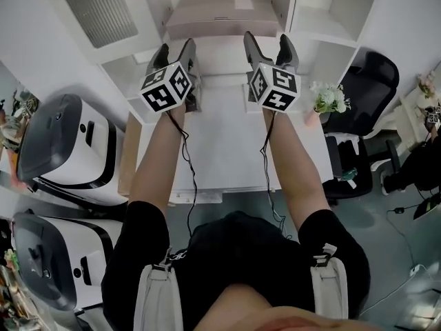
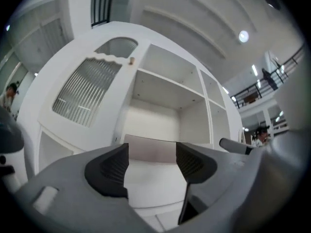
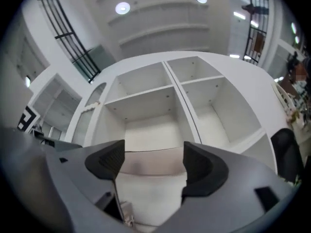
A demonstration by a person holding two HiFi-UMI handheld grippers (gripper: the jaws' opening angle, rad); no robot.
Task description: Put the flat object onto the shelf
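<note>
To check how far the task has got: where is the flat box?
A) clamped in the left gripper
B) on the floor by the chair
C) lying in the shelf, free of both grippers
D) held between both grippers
C: the flat box lies in the shelf, while the left gripper and right gripper stand open and empty in front of it.

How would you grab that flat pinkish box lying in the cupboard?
The flat pinkish box lies level and nearly fills its compartment of the cupboard, so walls block its ends and back. Probably grip its near front edge, jaws above and below, coming straight in from the open front.
</note>
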